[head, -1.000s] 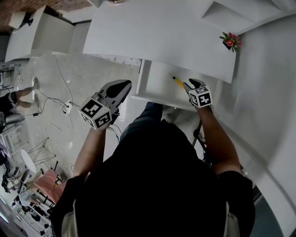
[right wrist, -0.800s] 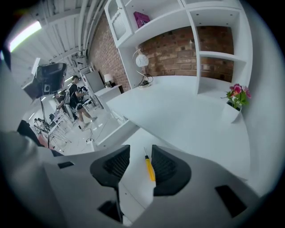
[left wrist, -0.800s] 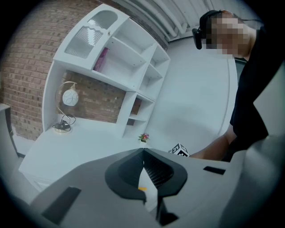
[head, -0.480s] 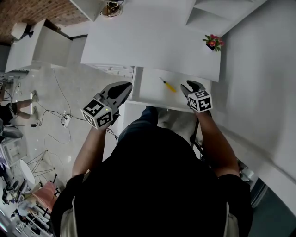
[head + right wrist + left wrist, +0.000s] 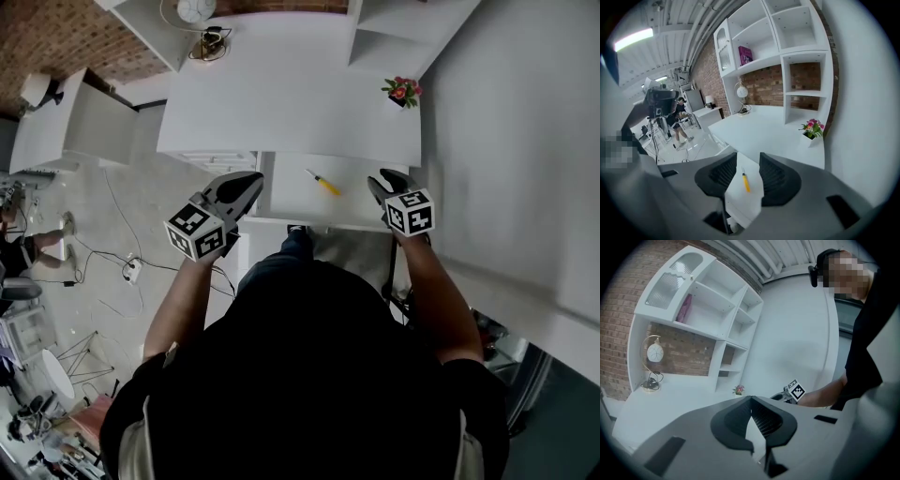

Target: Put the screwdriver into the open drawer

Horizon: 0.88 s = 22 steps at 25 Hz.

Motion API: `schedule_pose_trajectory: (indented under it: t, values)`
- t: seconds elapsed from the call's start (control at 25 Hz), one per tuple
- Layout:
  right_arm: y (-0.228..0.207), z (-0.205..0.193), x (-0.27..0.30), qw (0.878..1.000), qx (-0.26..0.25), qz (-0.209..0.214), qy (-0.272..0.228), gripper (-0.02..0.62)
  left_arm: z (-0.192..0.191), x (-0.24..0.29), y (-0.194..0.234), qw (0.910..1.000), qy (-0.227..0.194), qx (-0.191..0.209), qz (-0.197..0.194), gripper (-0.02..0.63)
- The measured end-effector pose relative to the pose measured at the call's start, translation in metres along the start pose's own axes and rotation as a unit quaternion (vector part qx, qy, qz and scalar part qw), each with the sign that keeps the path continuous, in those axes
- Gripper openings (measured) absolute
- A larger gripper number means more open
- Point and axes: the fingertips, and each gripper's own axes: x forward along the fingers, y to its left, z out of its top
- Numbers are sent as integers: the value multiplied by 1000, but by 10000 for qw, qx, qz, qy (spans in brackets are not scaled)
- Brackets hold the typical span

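From the head view, I judge the task all but done: the screwdriver (image 5: 323,183) already lies loose on the floor of the open drawer (image 5: 286,197), a shallow, smooth white tray that sticks out from under the matte white counter (image 5: 281,94). It has a stubby yellow handle and a thin shaft, and it lies at a slant near the drawer's middle. My left gripper (image 5: 251,183) hovers just outside the drawer's left edge, and my right gripper (image 5: 382,181) is at its right end. Neither touches the tool. All that seems left is to draw both away. In the left gripper view, the grey plastic jaws meet at their tips with nothing between them. Their black ribbed pads (image 5: 769,419) touch, and white shelves (image 5: 717,301) against a rough brick wall (image 5: 684,352) rise beyond. In the right gripper view, the jaws stand apart and empty. The screwdriver shows in the gap between them, but it rests on the drawer floor beyond, not in their grasp. Pink flowers (image 5: 812,126) in a small white pot stand at the counter's far right corner.
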Motion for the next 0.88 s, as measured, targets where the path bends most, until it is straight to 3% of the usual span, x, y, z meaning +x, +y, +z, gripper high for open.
schedule_pose_trajectory:
  t: [0.32,0.88]
  values:
    - [-7,13,-57,9988,121,-222,-417,160,18,5,-32,9992,4,286,-262,17]
    - [0,17,-148,9930,374,-586,-959,155,27,-4,-74,9974,-36,447,-566,17]
